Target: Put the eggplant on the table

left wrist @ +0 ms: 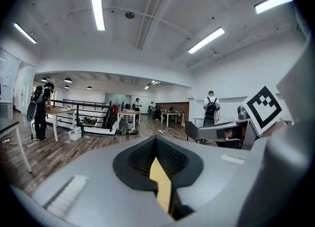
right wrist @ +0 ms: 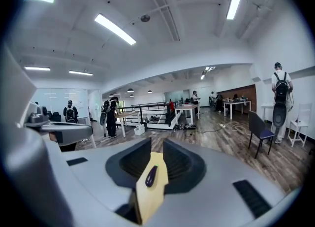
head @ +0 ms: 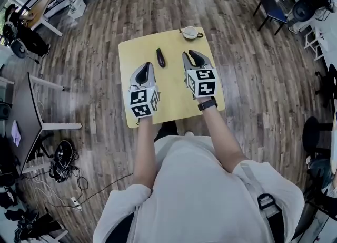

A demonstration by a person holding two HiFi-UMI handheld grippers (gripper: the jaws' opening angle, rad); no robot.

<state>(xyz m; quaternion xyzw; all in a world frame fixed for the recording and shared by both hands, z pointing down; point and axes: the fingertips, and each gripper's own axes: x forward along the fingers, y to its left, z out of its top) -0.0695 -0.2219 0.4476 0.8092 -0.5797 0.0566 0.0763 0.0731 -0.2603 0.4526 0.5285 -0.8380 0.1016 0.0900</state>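
Observation:
A dark purple eggplant point(head: 160, 57) lies on the small yellow table point(head: 174, 97), left of the table's middle line and toward its far side. Both grippers are held up above the table, pointing away from the person. My right gripper point(head: 192, 56) hovers right of the eggplant with its jaws apart and nothing between them. In the right gripper view the eggplant point(right wrist: 151, 176) shows far below through the gap of that gripper point(right wrist: 157, 145), lying on the table point(right wrist: 147, 199). My left gripper point(head: 146, 68) is nearer the person, its tips together and empty point(left wrist: 156, 140).
A pale cup on a saucer point(head: 190, 32) stands at the table's far edge. Wood floor surrounds the table. A dark chair point(head: 271, 2) stands at the back right and a desk point(head: 26, 115) at the left. People stand far off in the room.

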